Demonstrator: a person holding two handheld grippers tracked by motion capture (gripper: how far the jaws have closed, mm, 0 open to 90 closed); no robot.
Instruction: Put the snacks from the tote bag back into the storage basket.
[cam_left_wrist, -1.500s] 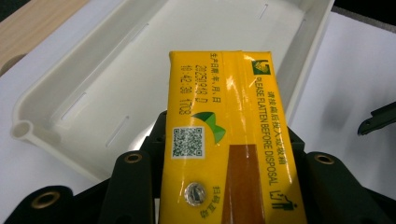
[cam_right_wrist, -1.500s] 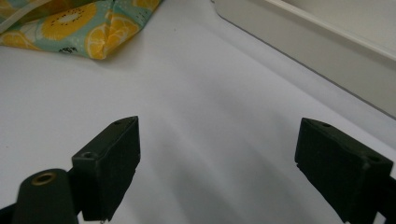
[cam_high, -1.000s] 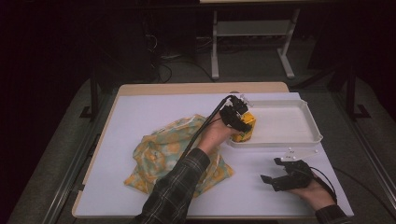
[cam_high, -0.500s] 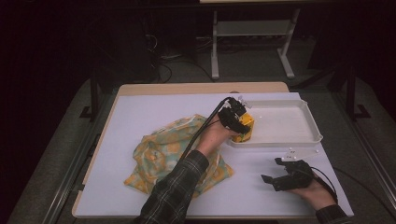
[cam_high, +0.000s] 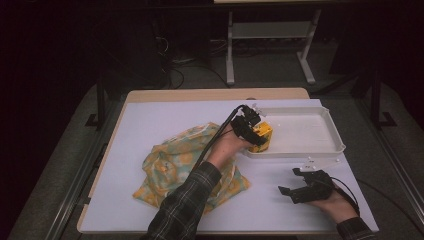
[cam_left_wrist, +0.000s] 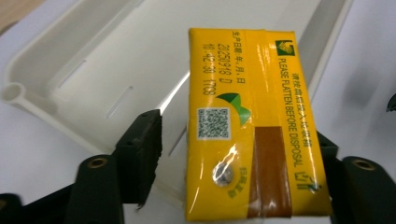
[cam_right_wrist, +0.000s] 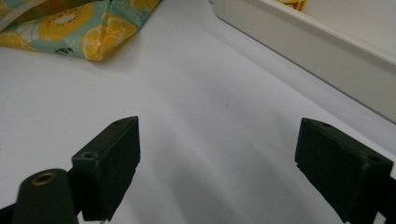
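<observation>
On the white table mat (cam_high: 150, 125), high view: left gripper (cam_high: 252, 131) sits at the tray's 9 o'clock corner with a yellow drink carton (cam_high: 262, 136) at its tip, carton at or just over the white tray's (cam_high: 300, 131) near-left rim; rest of the tray looks bare. Orange-slice print cloth (cam_high: 170, 165) lies crumpled at the mat's 7 o'clock, partly under the plaid sleeve. Right gripper (cam_high: 295, 186) rests low at 5 o'clock, well apart from the tray, nothing in it. Left gripper view: carton (cam_left_wrist: 252, 126) between the black jaws, printed side up with QR code, date stamp and foil straw hole; left jaw stands clear of the carton's edge with a visible gap, right jaw hidden behind the carton, so jaws look spread and not pinching. Carton's far end lies over the tray floor (cam_left_wrist: 107, 60), near end toward the rim. Right gripper view: jaws wide apart over bare mat, cloth corner (cam_right_wrist: 79, 23) at 11 o'clock, tray wall (cam_right_wrist: 317, 46) at 2 o'clock, sliver of yellow carton (cam_right_wrist: 292, 3) inside. Step, likely: dropping the carton into the tray, release stage. Next move calls for backing the left gripper straight off without dragging the carton back over the rim.
</observation>
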